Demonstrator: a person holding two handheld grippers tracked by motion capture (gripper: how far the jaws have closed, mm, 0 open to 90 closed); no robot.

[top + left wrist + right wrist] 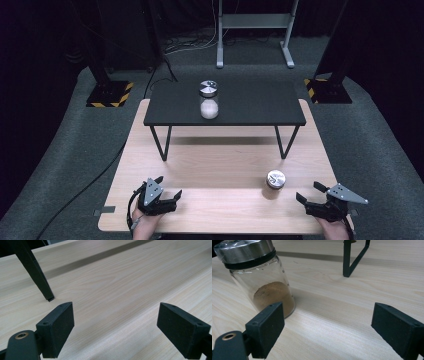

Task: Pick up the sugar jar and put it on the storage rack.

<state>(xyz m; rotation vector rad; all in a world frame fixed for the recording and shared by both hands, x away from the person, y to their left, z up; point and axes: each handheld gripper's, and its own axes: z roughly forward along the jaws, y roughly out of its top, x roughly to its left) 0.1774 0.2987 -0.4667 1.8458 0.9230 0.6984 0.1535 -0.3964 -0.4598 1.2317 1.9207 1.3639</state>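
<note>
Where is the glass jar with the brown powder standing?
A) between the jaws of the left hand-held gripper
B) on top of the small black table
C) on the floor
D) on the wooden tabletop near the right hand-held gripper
D: the jar with brown powder stands on the wooden tabletop, close in front of the open right hand-held gripper.

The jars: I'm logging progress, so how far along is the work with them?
Already placed: a jar with white contents stands on the black shelf. In hand: nothing; the right gripper is open beside the brown-powder jar on the table, not touching it, and the left gripper is open over bare wood. Left, probably: grasping that jar and moving it.
</note>
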